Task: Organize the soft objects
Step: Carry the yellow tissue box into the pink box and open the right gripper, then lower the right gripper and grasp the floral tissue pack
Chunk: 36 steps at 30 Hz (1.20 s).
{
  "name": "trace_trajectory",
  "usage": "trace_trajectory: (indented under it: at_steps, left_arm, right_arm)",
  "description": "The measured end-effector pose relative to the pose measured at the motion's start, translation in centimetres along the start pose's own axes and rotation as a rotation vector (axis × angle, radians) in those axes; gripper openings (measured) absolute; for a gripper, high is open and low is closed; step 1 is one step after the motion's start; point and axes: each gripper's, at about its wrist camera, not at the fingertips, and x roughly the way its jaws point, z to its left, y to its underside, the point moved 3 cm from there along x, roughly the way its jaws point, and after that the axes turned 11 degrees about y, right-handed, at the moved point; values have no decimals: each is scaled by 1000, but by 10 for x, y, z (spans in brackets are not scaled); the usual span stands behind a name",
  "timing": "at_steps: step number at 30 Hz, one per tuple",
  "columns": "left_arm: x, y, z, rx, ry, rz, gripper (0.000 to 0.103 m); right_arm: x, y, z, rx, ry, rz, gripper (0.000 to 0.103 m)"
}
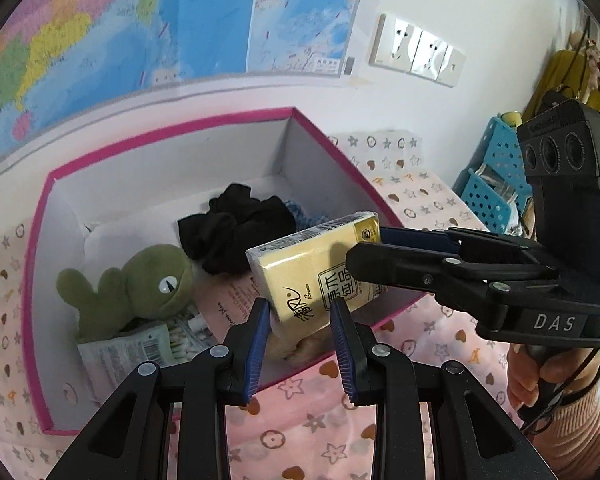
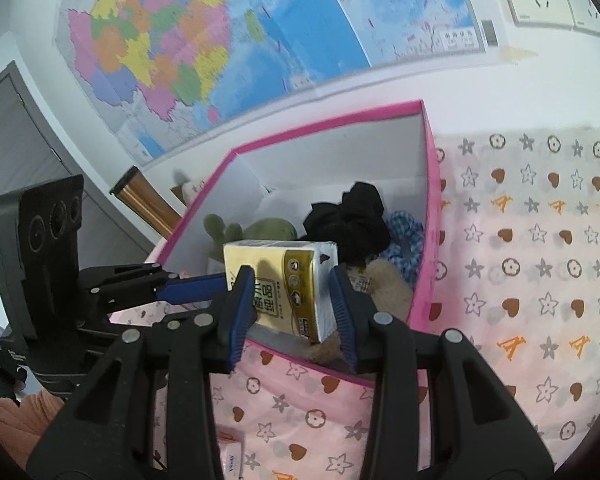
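I've got both grippers on the tissue pack (image 2: 281, 285): right gripper (image 2: 290, 312) jaws pinching its sides, left gripper (image 1: 300, 322) jaws pinching its lower end, so it hangs steady over the pink box (image 1: 172, 130) rim, above the plush (image 1: 140, 284) and black cloth (image 1: 236, 232).

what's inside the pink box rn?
Pink box holds a green plush, black cloth, blue checked fabric, a tan plush and a cotton-swab pack. The held tissue pack covers the near corner.
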Motion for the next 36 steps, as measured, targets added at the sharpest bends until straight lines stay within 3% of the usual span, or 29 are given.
trace_trajectory:
  at_steps: [5,11,19,27,36]
  left_arm:
    - [5,-1,11,-28,-40,-1,30]
    - [-4,9,16,-27,-53,-28,33]
    - [-29,27,13,-15,-42,-92,34]
    - [-63,52,5,-14,-30,-178,58]
    - [-60,95,-2,-43,-35,-136,59]
  right_arm:
    - [5,0,-3,9,76,-7,50]
    - [-4,3,-1,-18,89,-26,50]
    - [-12,19,11,-54,69,-23,50]
    - [-34,40,29,-100,3,-35,50]
    - [-47,78,44,-168,-40,12,55]
